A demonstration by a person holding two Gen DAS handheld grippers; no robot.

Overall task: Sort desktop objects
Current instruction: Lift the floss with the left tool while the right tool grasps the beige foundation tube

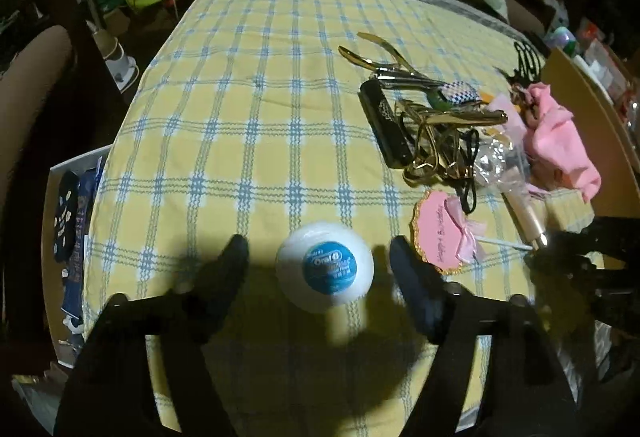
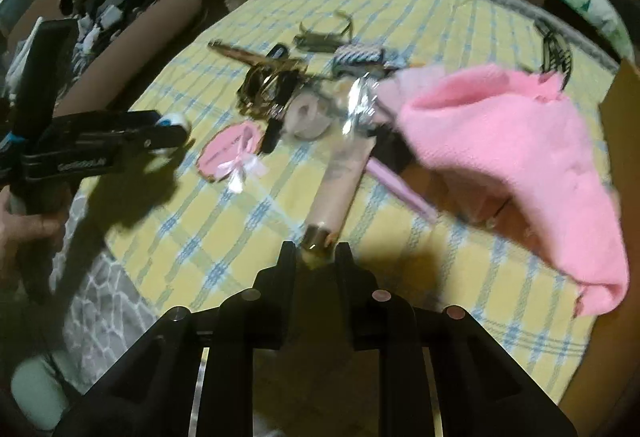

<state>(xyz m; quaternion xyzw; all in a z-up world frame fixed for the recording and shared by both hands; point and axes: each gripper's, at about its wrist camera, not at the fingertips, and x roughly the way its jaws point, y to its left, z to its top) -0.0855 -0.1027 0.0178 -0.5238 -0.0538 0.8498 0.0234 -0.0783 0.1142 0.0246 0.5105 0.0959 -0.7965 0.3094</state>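
A round white dental floss case [image 1: 324, 267] with a blue label lies on the yellow checked cloth [image 1: 248, 109]. My left gripper [image 1: 320, 257] stands open around it, one finger on each side with a gap to the case. In the right wrist view the same floss case [image 2: 176, 122] peeks out beyond the left gripper [image 2: 168, 135]. My right gripper [image 2: 316, 253] is shut on the gold cap end of a pale pink tube [image 2: 340, 177], which points away toward the pile. That tube [image 1: 524, 213] shows at the right in the left wrist view too.
A pile lies at the right: gold scissors [image 1: 436, 145], a black case [image 1: 384, 125], a tape roll [image 2: 308, 117], a pink cloth [image 2: 500, 141] and a pink birthday topper [image 1: 444, 233]. A cardboard box [image 1: 592, 105] borders the right edge. An open white box [image 1: 68, 213] sits left. A hand [image 2: 24, 233] holds the left gripper.
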